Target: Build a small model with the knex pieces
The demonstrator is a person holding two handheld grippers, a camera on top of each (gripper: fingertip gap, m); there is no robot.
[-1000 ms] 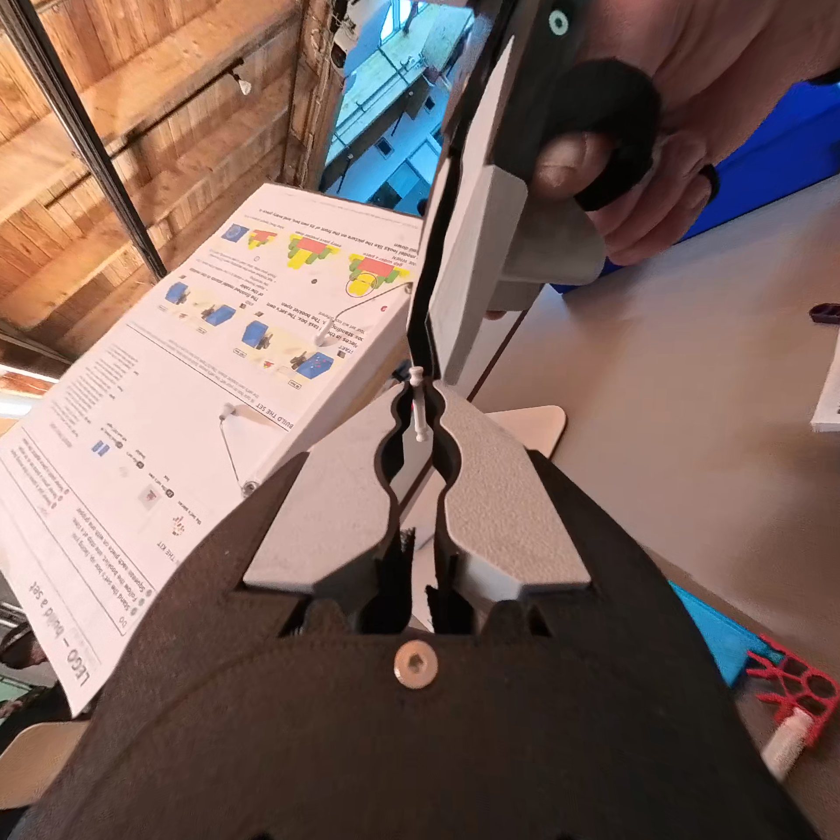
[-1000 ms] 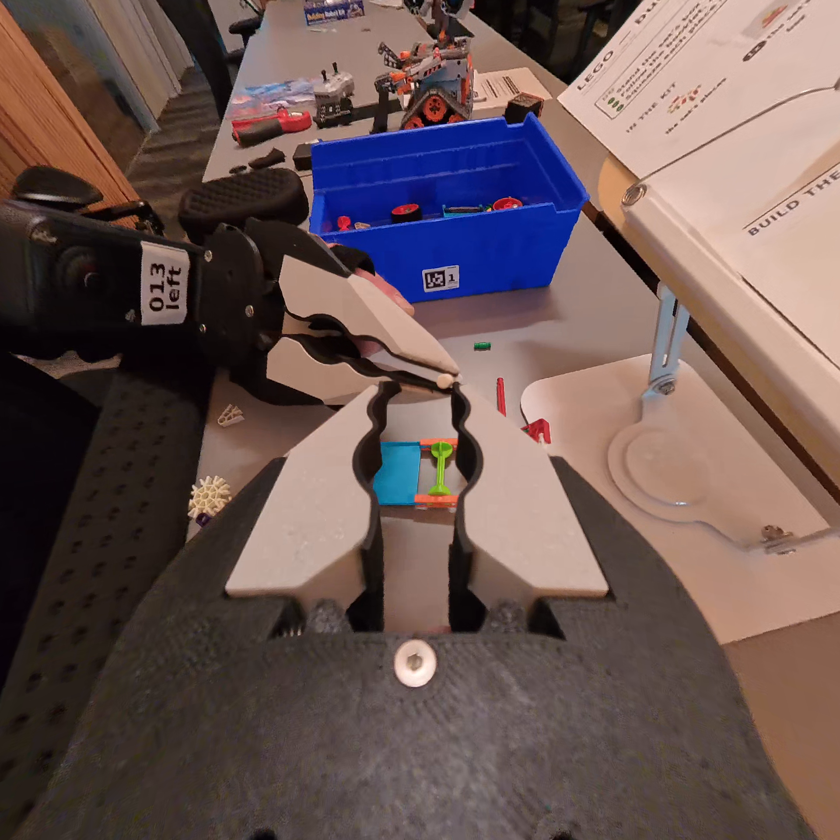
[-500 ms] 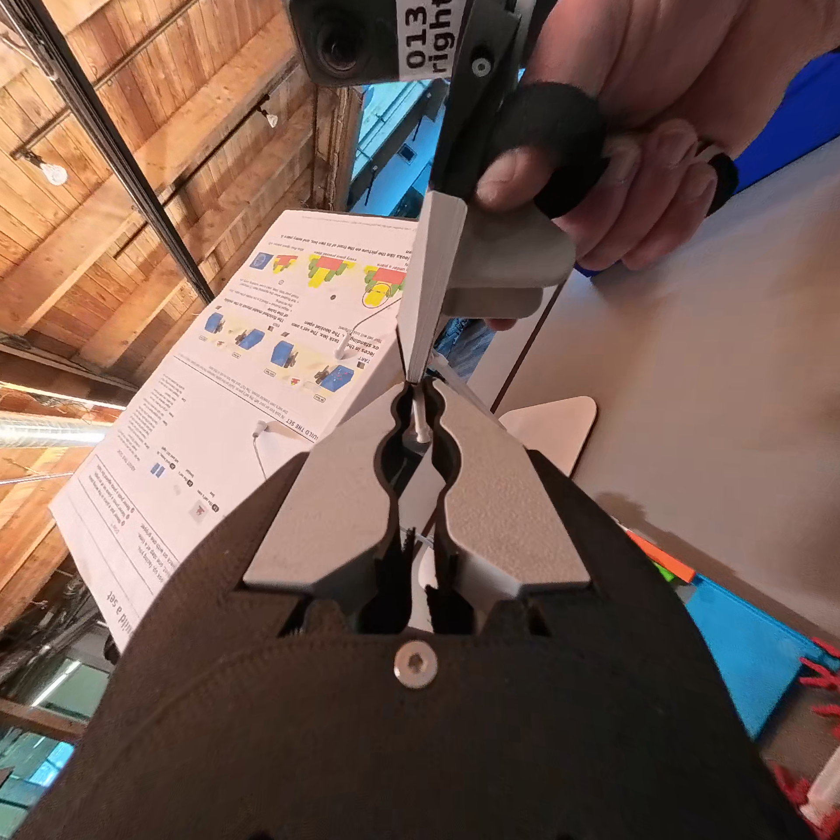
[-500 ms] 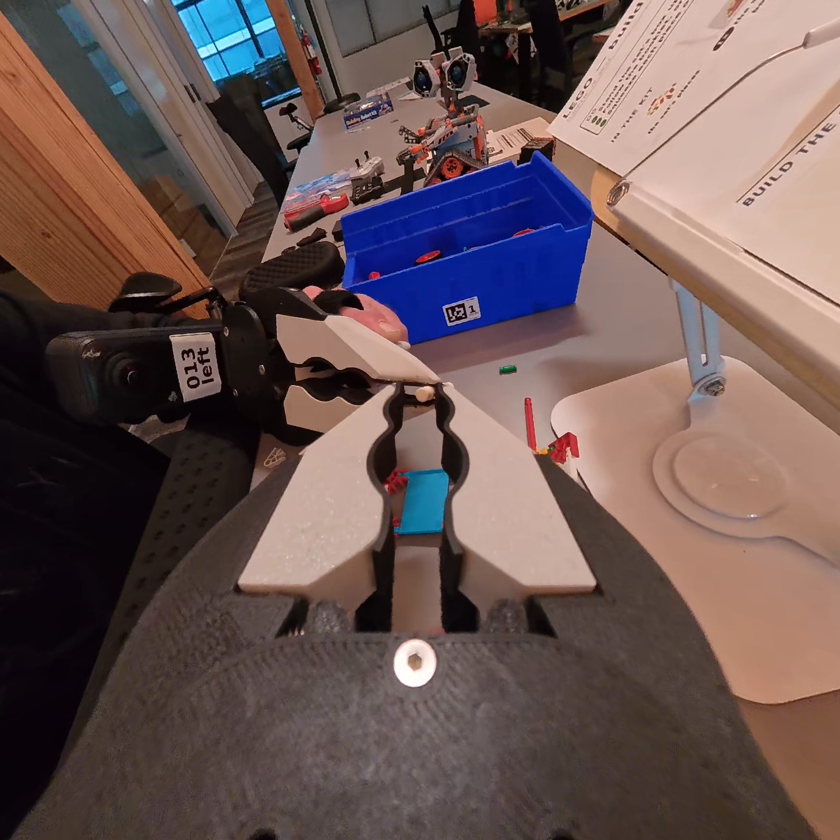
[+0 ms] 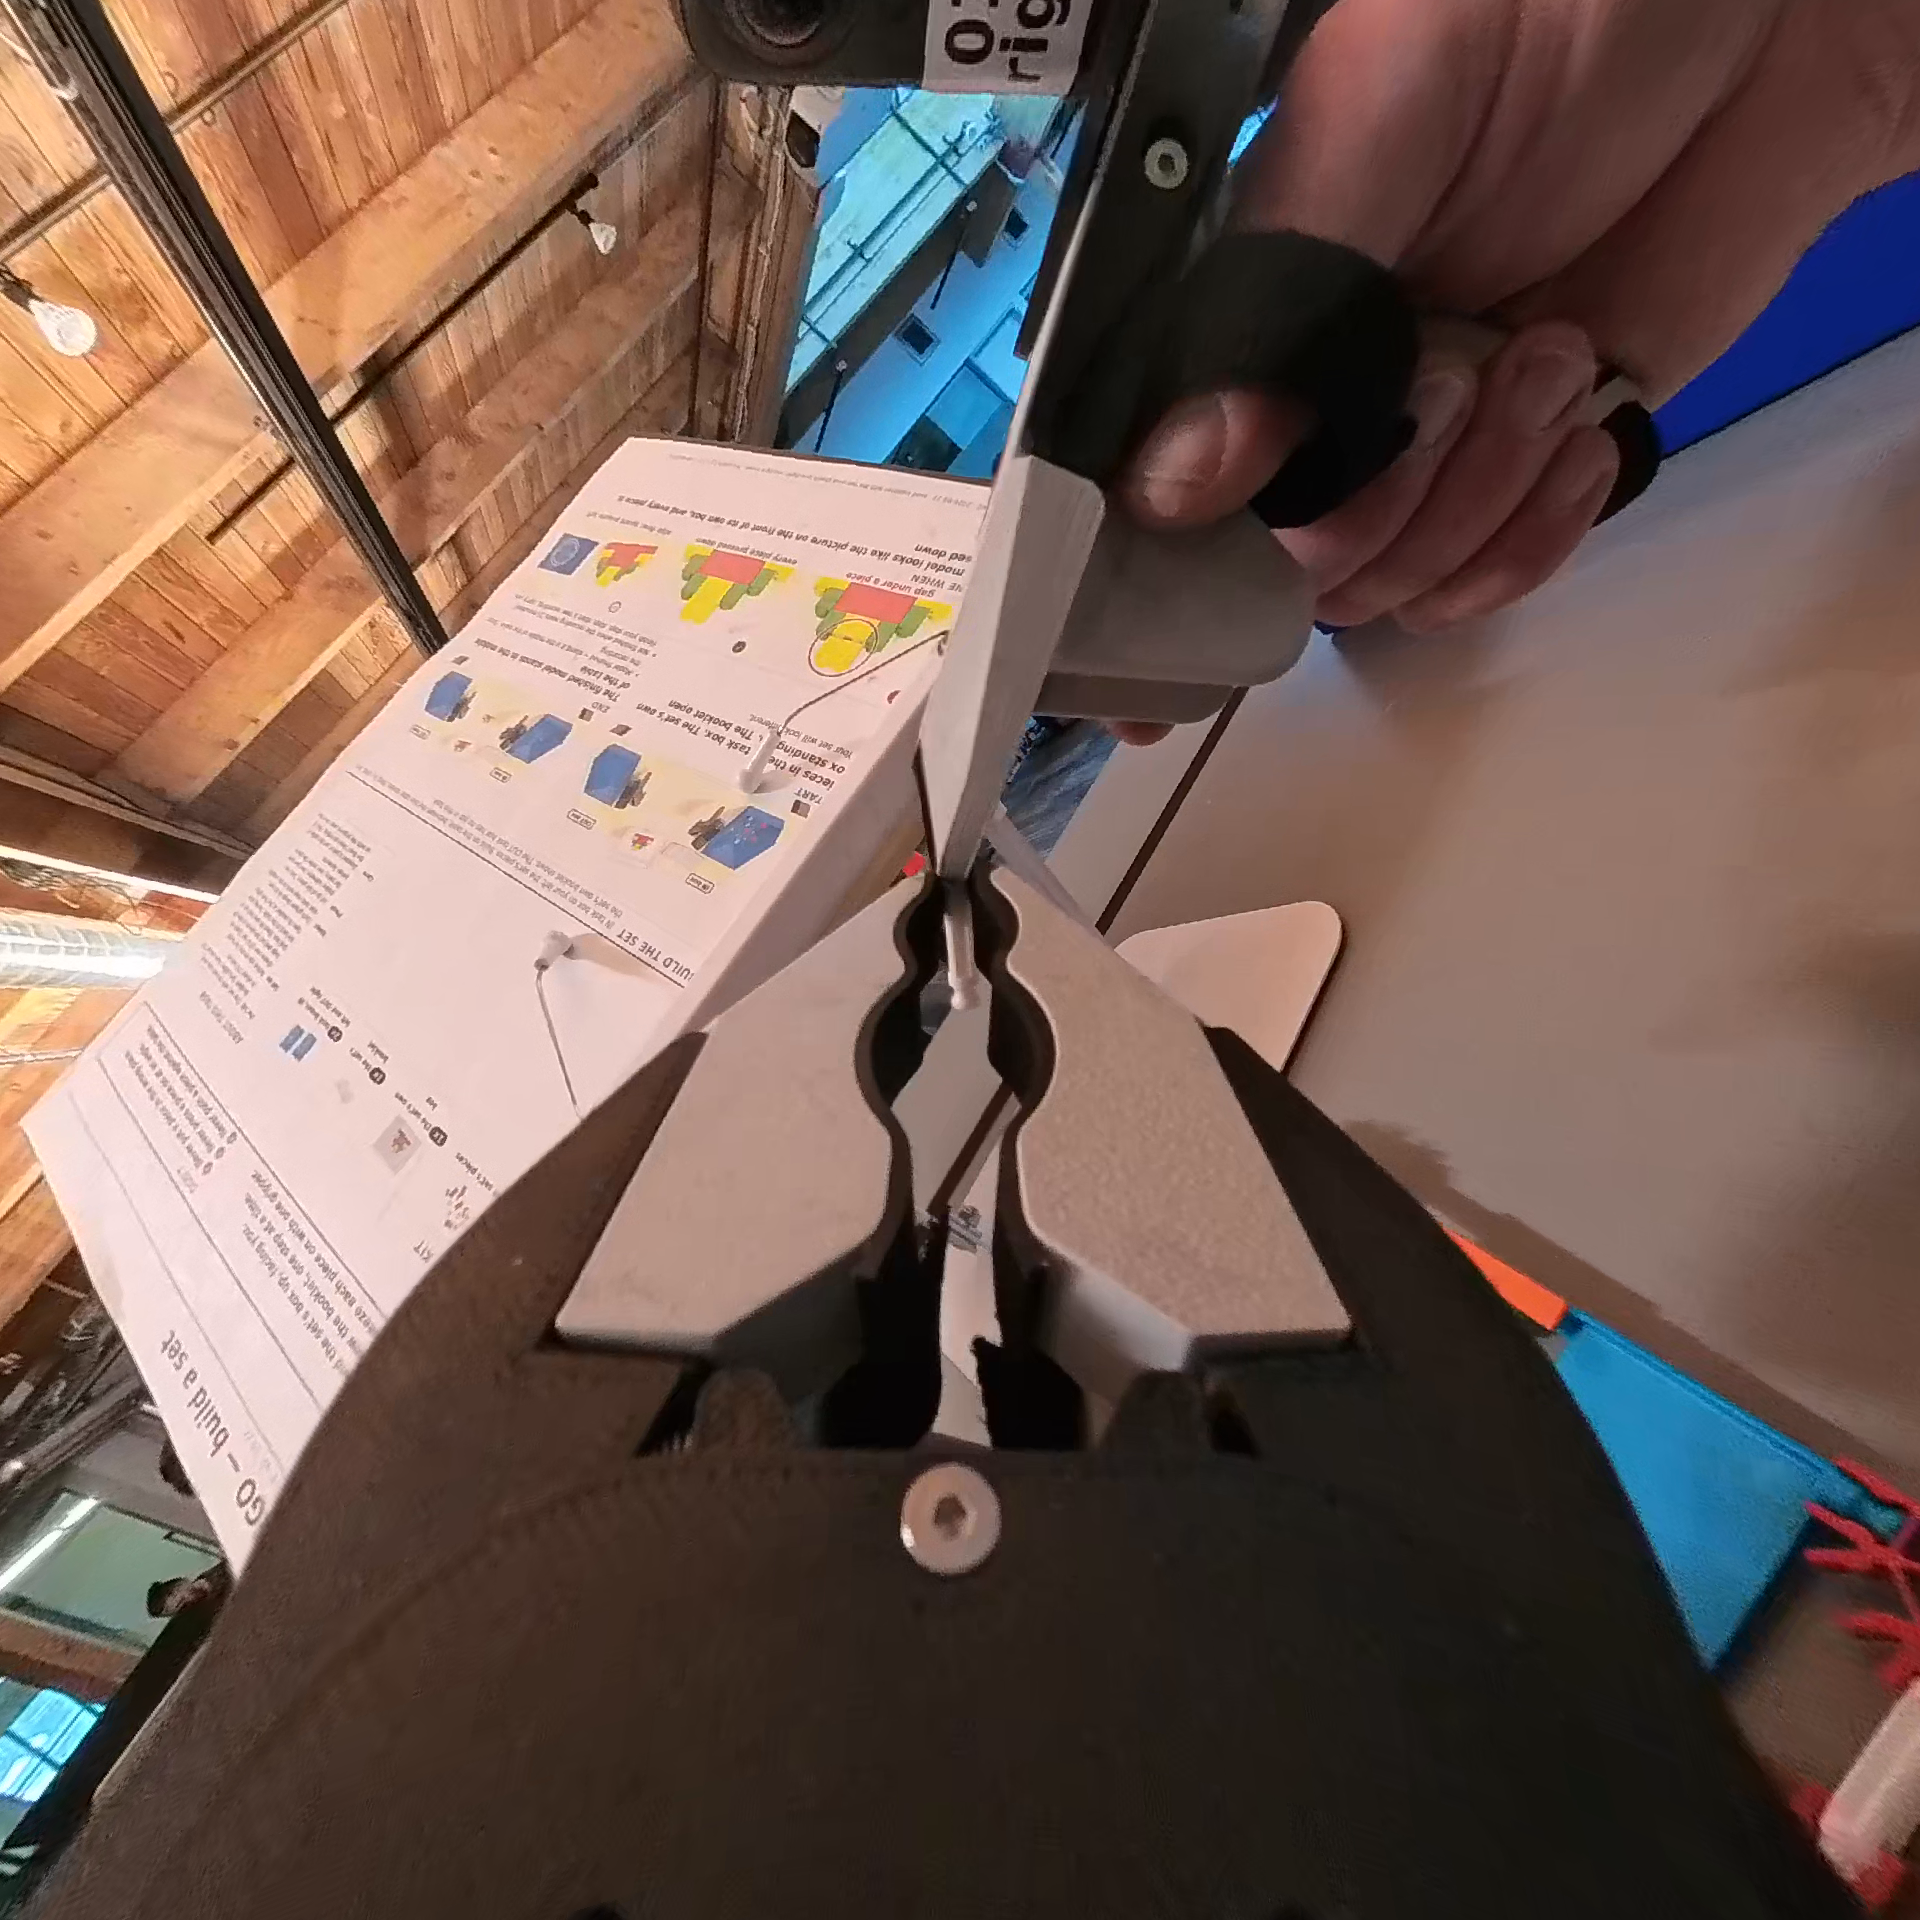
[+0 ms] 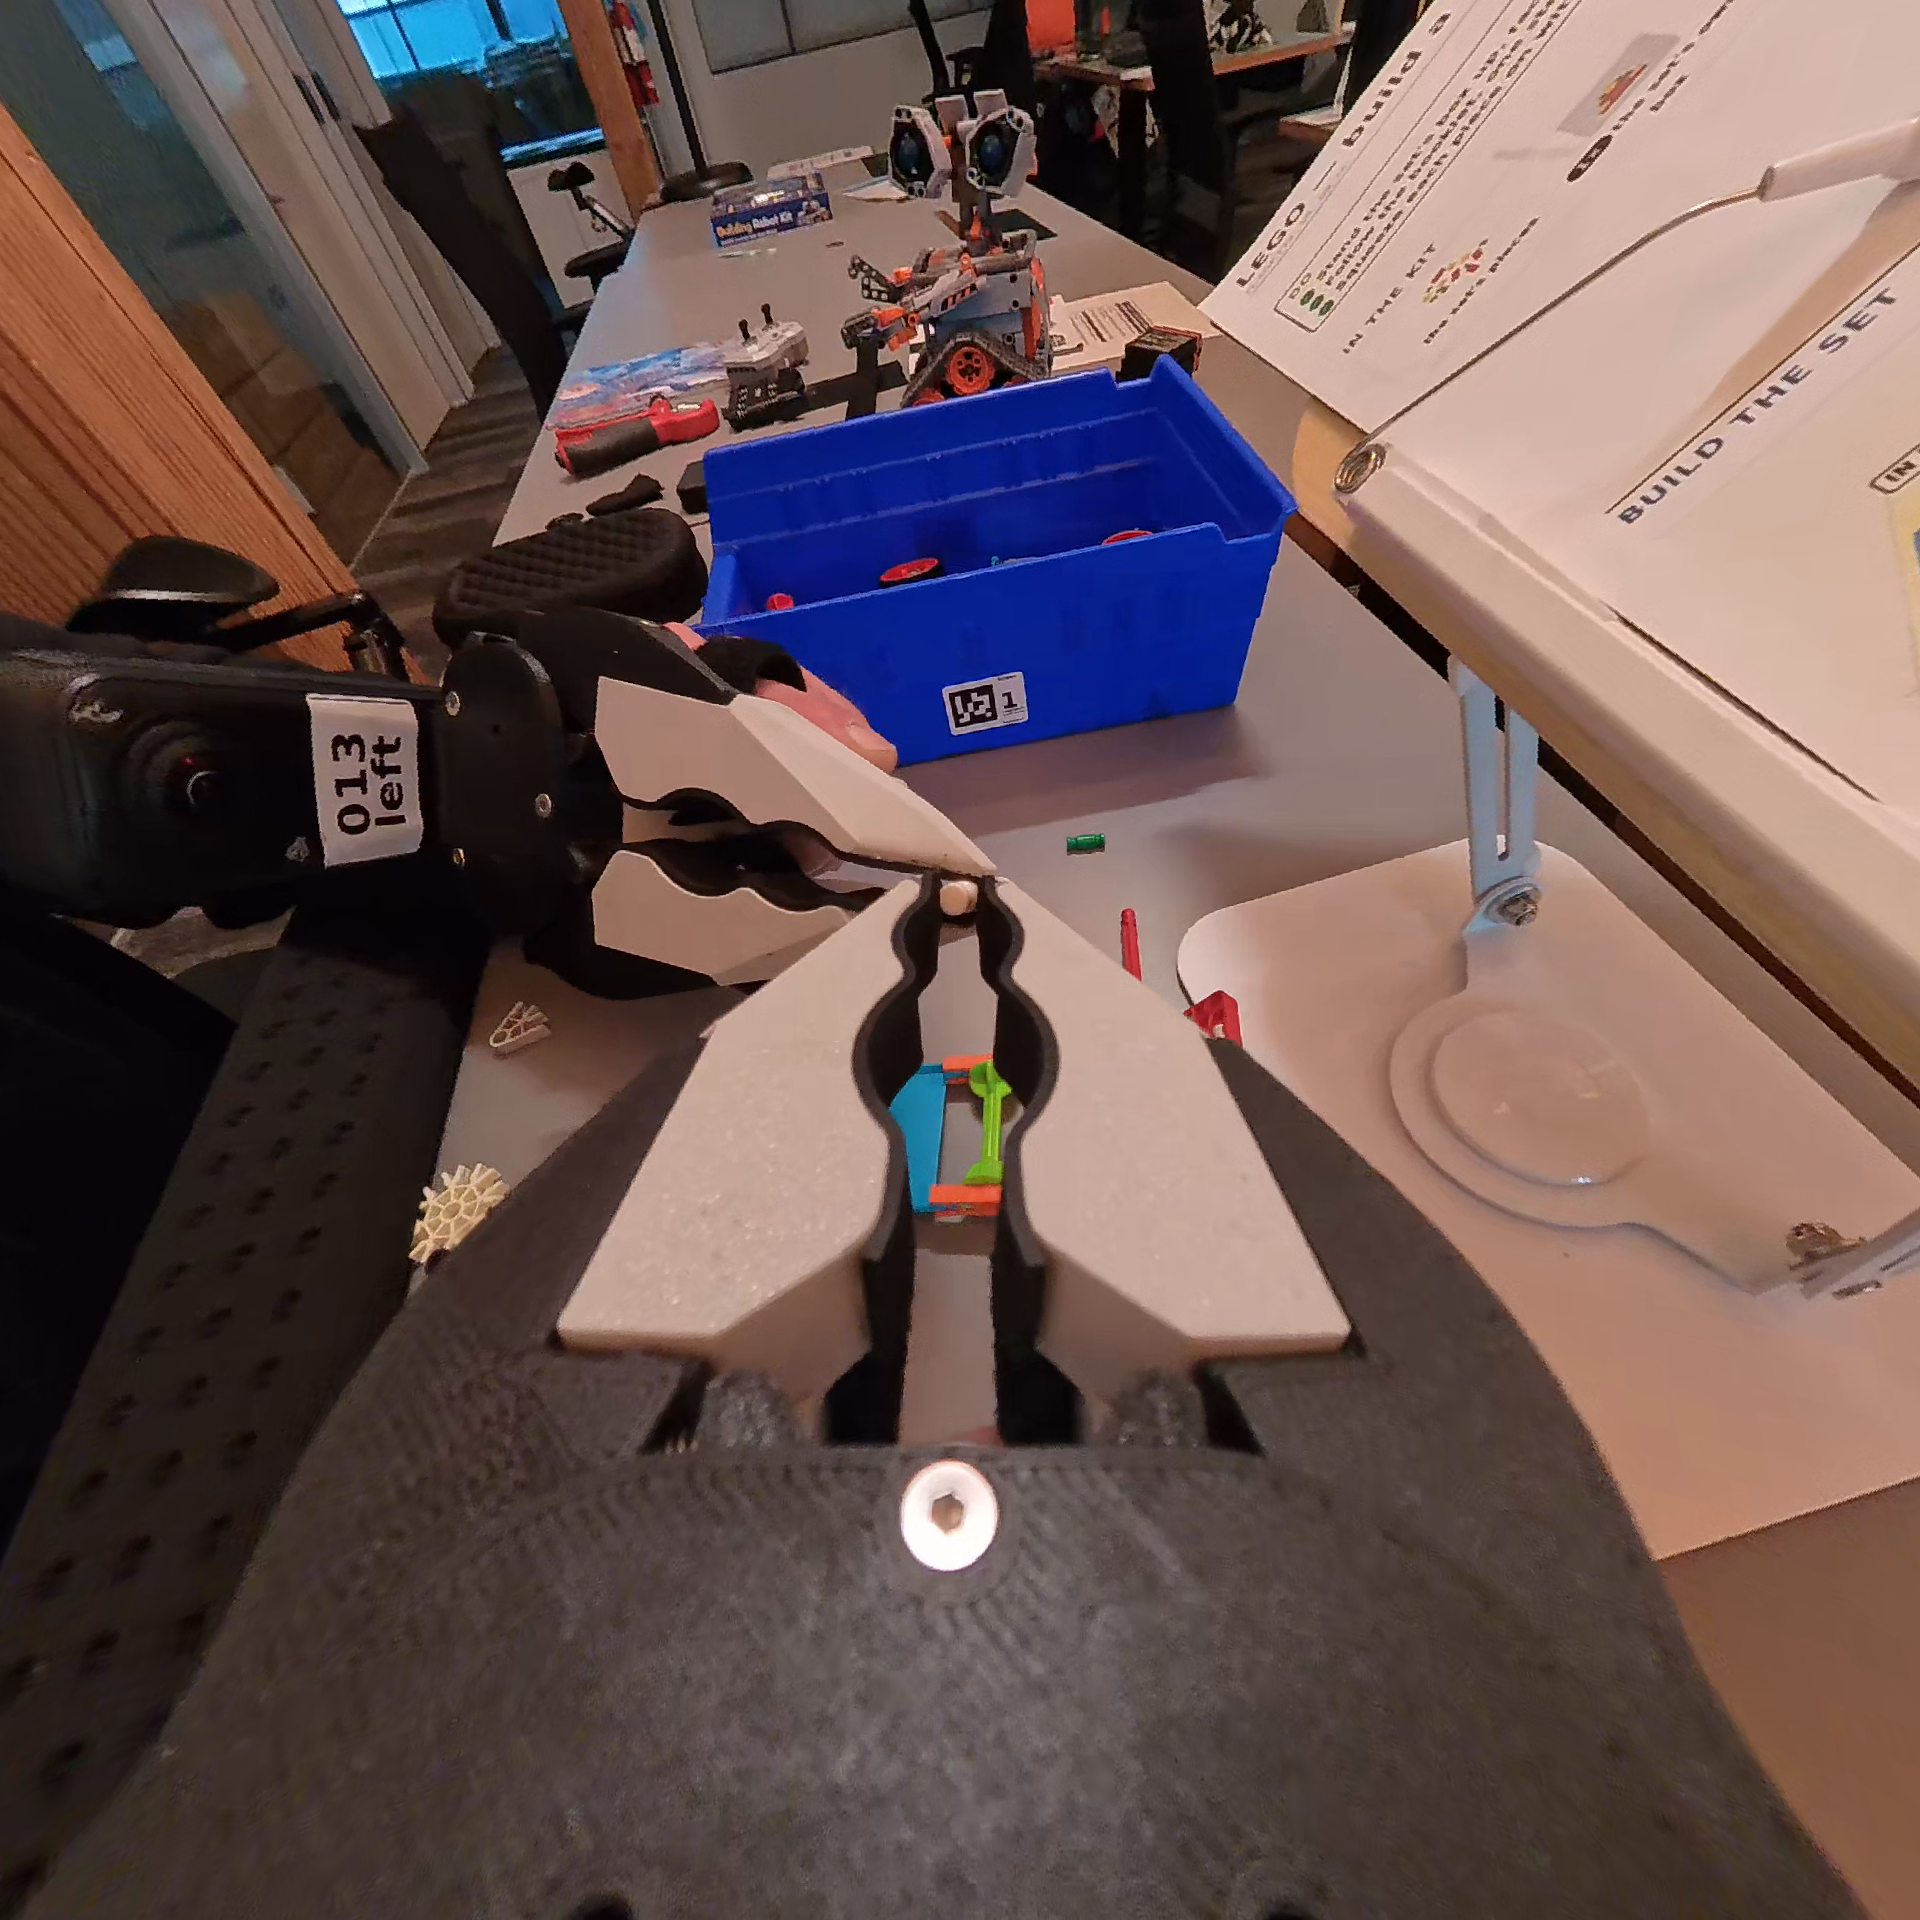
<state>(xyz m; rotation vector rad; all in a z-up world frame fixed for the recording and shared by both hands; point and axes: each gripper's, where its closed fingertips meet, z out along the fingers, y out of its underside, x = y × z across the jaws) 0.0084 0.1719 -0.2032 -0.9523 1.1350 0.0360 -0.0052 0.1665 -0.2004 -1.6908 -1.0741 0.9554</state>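
A: Where was the small white rod (image 5: 961,961)?

B: Pinched at the very tips of the left hand-held gripper (image 5: 954,902), with most of its length lying back between that gripper's fingers. It was up in the air, well above the desk (image 6: 1226,790). The right hand-held gripper (image 6: 956,896) met it from a crossing direction, and in the right wrist view the rod's pale end (image 6: 956,896) sat between its tips too.

A: So both were clamped on it?

B: The left looked closed on it. The right's fingers stood nearly together around the rod's end, and I judged it gripping, though the contact itself was too small to see clearly.

A: What could have gone wrong?

B: The rod was thin and held only by tip edges. If one side let go before the other had a firm hold, it could have dropped among the loose pieces below: the blue plate with the green piece (image 6: 951,1127), the red parts (image 6: 1216,1013). A twist between the two grippers might have flicked it out sideways.

A: Anything close enough to hit?

B: The instruction sheet on its stand (image 5: 499,935) was near; the blue bin (image 6: 997,582) stood farther back.
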